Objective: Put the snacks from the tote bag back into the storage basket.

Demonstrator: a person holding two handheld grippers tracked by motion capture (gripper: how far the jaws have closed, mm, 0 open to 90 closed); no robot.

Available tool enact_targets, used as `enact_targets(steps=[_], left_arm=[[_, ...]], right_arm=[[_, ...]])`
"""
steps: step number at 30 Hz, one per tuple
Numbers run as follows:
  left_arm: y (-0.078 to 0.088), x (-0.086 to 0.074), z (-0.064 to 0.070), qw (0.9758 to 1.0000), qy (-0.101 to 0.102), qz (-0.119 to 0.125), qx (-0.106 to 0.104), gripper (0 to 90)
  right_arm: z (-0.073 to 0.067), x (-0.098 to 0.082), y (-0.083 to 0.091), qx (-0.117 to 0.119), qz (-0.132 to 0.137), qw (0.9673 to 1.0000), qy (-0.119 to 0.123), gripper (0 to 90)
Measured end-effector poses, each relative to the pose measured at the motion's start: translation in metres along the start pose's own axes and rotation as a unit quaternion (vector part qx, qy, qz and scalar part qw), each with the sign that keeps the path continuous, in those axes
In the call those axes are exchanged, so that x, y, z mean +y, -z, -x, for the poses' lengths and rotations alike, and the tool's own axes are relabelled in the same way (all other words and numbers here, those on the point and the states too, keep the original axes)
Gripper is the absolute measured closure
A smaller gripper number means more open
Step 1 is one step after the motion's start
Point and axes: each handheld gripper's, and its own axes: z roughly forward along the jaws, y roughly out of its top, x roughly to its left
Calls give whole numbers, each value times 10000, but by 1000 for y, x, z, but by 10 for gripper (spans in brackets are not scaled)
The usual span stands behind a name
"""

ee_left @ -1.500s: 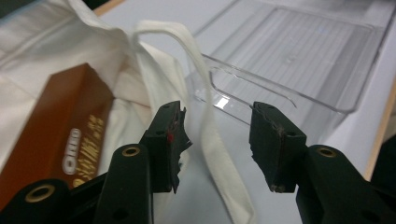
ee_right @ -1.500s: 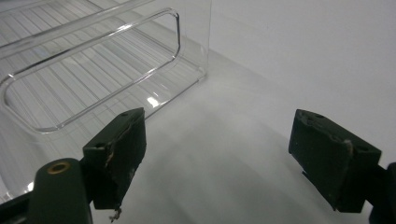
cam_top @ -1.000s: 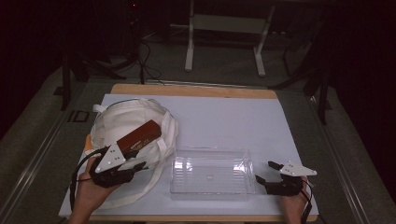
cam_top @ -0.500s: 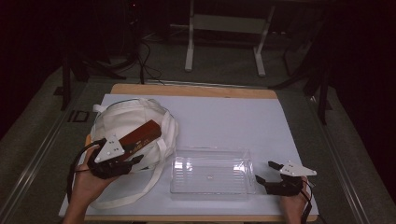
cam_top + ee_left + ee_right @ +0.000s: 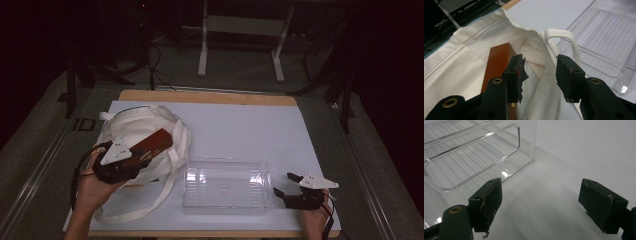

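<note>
Left gripper [image 5: 539,75] jaws parted, nothing between them, over the white tote bag [image 5: 132,135]; brown box [image 5: 497,62] sits just outside its left jaw, bag strap [image 5: 564,37] loops past the right jaw. Right gripper [image 5: 540,205] wide open over bare white table cover [image 5: 240,125], just beside the corner of the clear plastic tray [image 5: 227,182], not touching it

Brown box [image 5: 152,144]: lower end hidden behind left gripper [image 5: 131,165]. Clear tray [image 5: 606,37] cut off by picture's right edge. Bag [image 5: 461,55] lettering blurred.
</note>
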Motion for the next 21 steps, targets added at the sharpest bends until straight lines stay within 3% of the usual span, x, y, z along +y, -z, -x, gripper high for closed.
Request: enact_targets(steps=[12,21], left_arm=[[-7,6,-13,9998,116,-123,101,554],[-24,13,-31,9984,214,-498,152,546]], right_arm=[[-1,0,0,-19,8,10000,11,189],[-1,0,0,-26,-4,10000,10,189]])
